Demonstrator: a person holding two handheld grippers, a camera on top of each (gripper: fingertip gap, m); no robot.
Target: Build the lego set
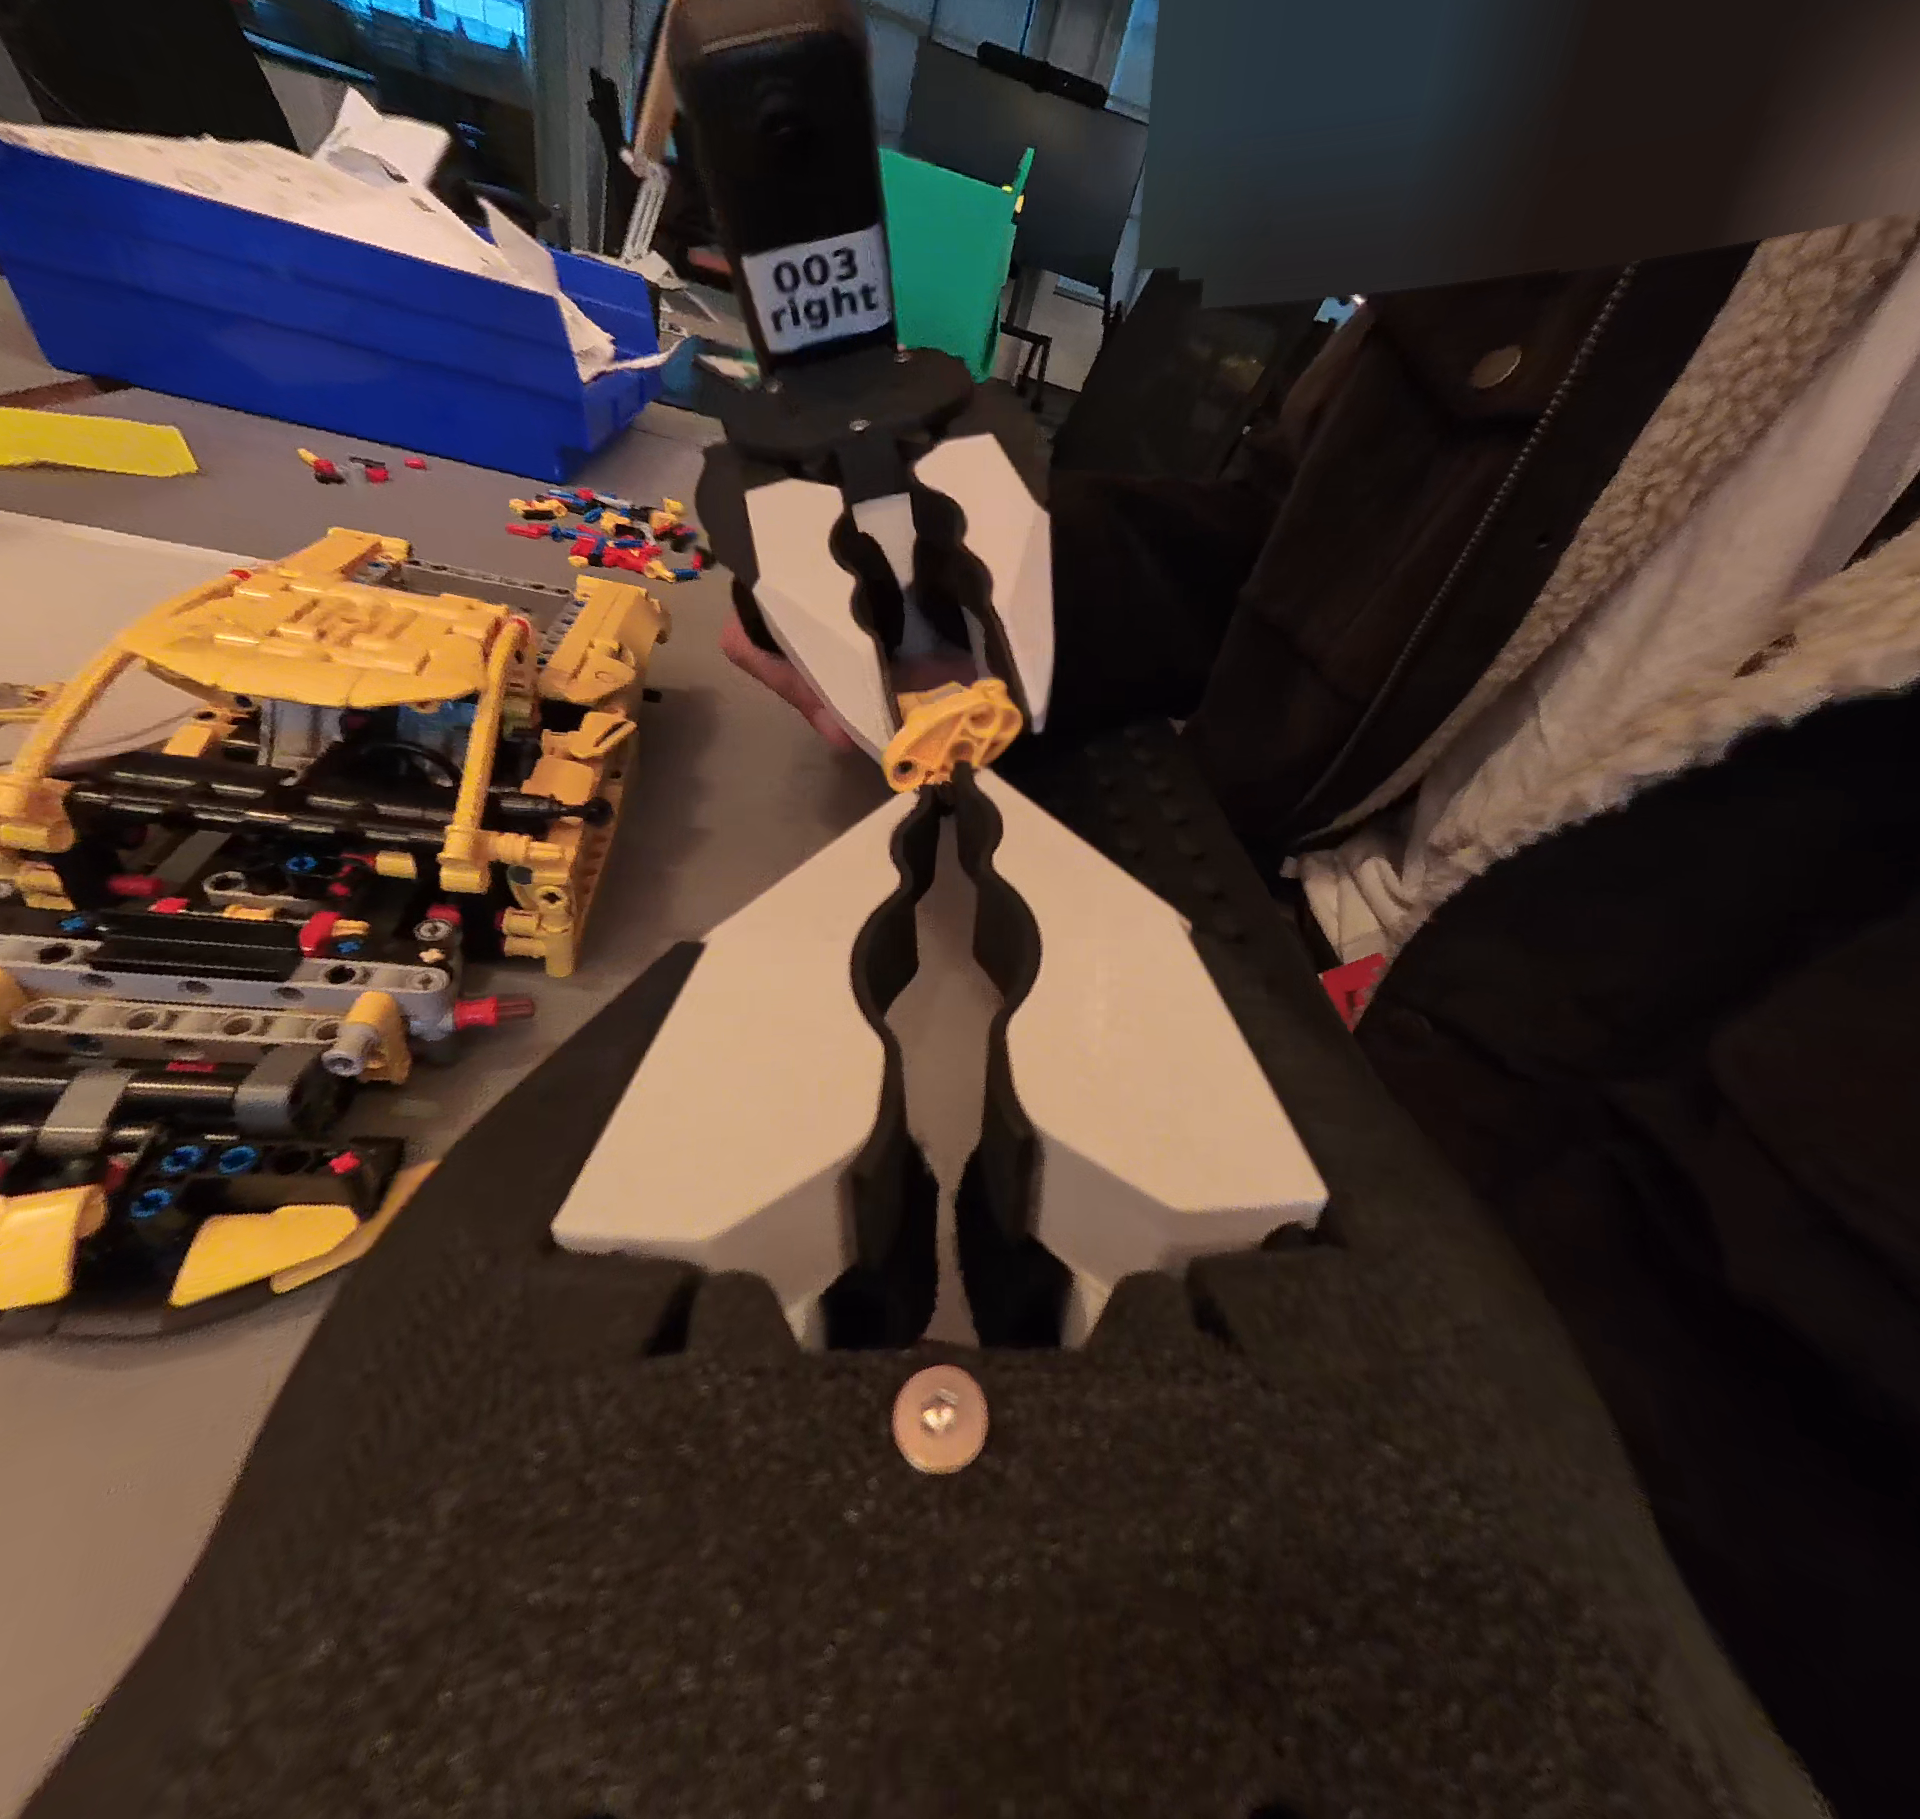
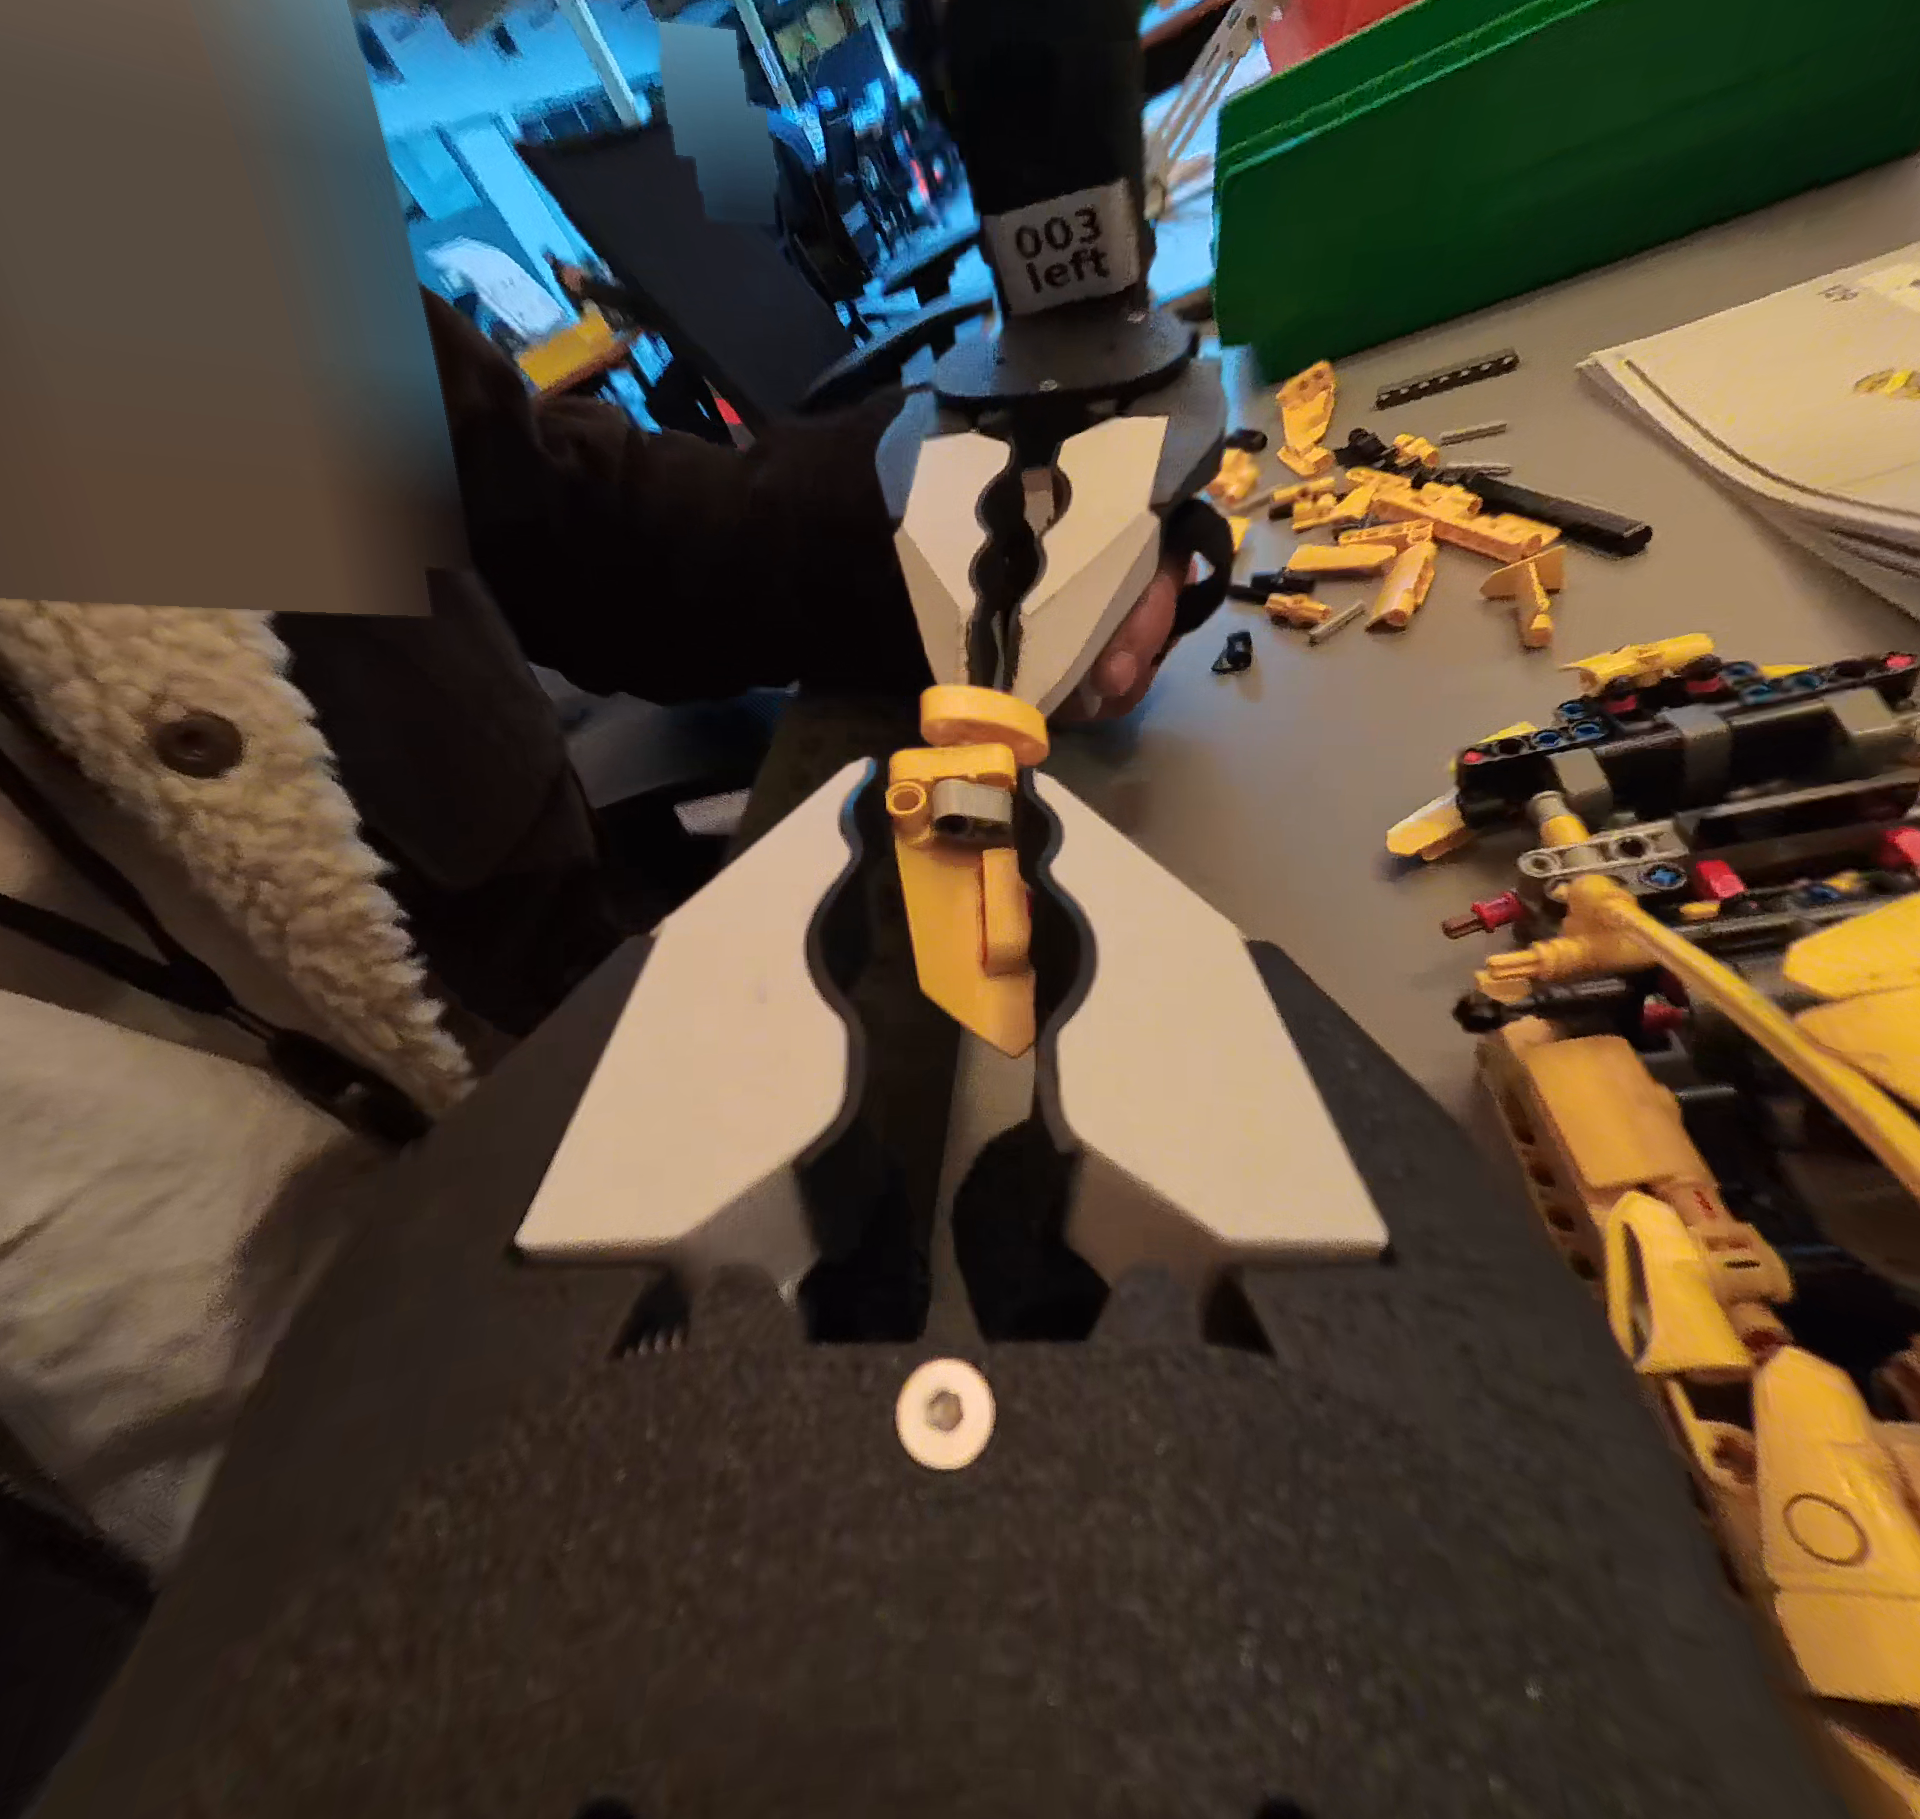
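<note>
Gripping yellow piece (image 2: pixel 971 922), right tool (image 2: pixel 951 813)

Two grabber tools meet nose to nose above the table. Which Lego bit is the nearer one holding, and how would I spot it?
In the right wrist view, start at the big half-built yellow and black Lego car, then look left to the right gripper. Clamped between its grey fingers is a long yellow angled Lego panel. Unlike the loose yellow pieces lying on the table, it is held aloft and carries a small grey connector.

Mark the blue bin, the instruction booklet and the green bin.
blue bin (image 1: pixel 312 315), left wrist view, front wall.
instruction booklet (image 2: pixel 1766 398), right wrist view, top page.
green bin (image 2: pixel 1558 159), right wrist view, side wall.
</note>
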